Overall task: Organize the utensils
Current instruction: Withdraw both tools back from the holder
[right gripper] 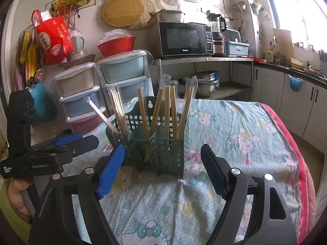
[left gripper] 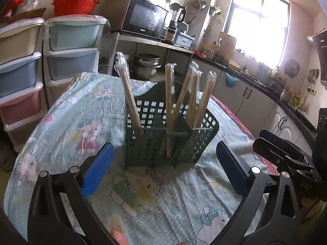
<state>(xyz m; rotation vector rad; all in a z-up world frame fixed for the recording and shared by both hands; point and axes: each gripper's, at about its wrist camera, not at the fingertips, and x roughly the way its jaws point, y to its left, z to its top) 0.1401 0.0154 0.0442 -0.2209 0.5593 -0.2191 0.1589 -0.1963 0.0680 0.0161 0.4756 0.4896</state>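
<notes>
Black left gripper [left gripper: 163,163] and right gripper [right gripper: 162,169], blue ribbed pads, silver screws, white lettering

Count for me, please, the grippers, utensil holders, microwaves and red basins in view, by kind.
Black two-finger grippers with blue pads: 2, the left gripper and the right gripper
Dark green perforated plastic utensil holder: 1
Black microwave oven: 1
Red plastic basin: 1
Total: 5

chopsticks' [left gripper: 130,100] lower ends hidden inside caddy [left gripper: 147,145].
</notes>
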